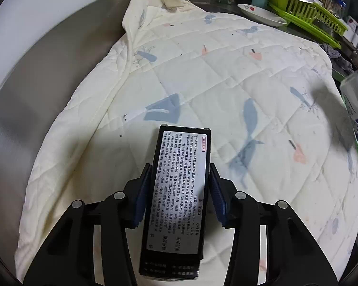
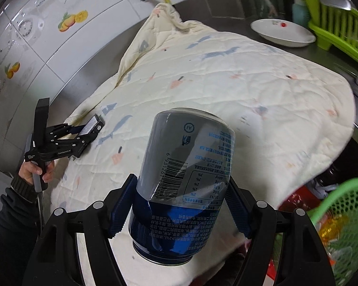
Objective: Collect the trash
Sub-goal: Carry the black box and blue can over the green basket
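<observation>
1. A cream quilted cloth (image 1: 202, 76) printed with blue and pink shapes covers most of the steel surface (image 1: 35, 90); it spreads ahead of and beneath both pairs of fingers, and its far end bunches up against the back wall.
2. A green dish rack (image 1: 305, 12) stands far ahead and to the right of the left fingers, beyond the cloth; a white plate (image 2: 282, 33) with a red mark sits just beside it on the bare steel.
3. A green perforated basket (image 2: 341, 228) lies to the lower right of the right fingers, off the cloth's edge, with blurred items inside.
4. The right gripper (image 2: 179, 205) holds a blue and silver can (image 2: 186, 166); its blue-padded fingers (image 2: 121, 212) press on the can's lower sides at a middling spread, the can tilted and rising forward out of them, above the cloth.
5. The left gripper (image 1: 177, 195) has a flat black box (image 1: 179, 195) with a white printed label between its fingers (image 1: 140, 202); the pads sit narrowly spaced against the box's long sides, gripping it; the box runs forward past the fingertips, its far end over the cloth.
6. In the right wrist view, a hand (image 2: 33, 169) in a dark sleeve grips the left gripper's handle, far left of the right fingers.
</observation>
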Tool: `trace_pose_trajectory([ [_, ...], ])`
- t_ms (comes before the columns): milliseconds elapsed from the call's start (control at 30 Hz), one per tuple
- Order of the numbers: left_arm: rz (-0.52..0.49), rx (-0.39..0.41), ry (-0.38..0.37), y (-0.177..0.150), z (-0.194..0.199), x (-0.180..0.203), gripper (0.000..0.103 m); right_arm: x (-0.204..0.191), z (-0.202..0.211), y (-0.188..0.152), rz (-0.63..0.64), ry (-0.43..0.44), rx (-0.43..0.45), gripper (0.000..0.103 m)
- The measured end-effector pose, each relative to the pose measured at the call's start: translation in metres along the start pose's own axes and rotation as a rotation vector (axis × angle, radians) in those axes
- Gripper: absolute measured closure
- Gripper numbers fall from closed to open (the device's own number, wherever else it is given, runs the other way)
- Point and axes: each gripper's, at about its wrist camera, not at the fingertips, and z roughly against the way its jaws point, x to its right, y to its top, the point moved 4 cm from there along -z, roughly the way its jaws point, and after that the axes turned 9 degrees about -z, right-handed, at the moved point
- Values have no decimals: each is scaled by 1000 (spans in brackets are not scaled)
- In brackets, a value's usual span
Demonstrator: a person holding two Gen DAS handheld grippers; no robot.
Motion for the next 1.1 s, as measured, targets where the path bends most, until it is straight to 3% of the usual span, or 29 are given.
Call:
trace_pose_trajectory([
  [200,33,20,26,0,20,31,58,32,36,-18,-41,-29,47,33],
  [433,25,72,-6,9,47,86,58,101,90,-41,-122,-166,118,33],
  [800,-48,181,-154,40,82,197,58,196,124,-100,-165,-434,119,33],
  [967,-98,219,-222,64,90,256,58,221,122,-120,-175,-476,108,33],
  [1100,-127,237,-275,80,92,303,58,232,120,-131,-196,-448,108,32],
])
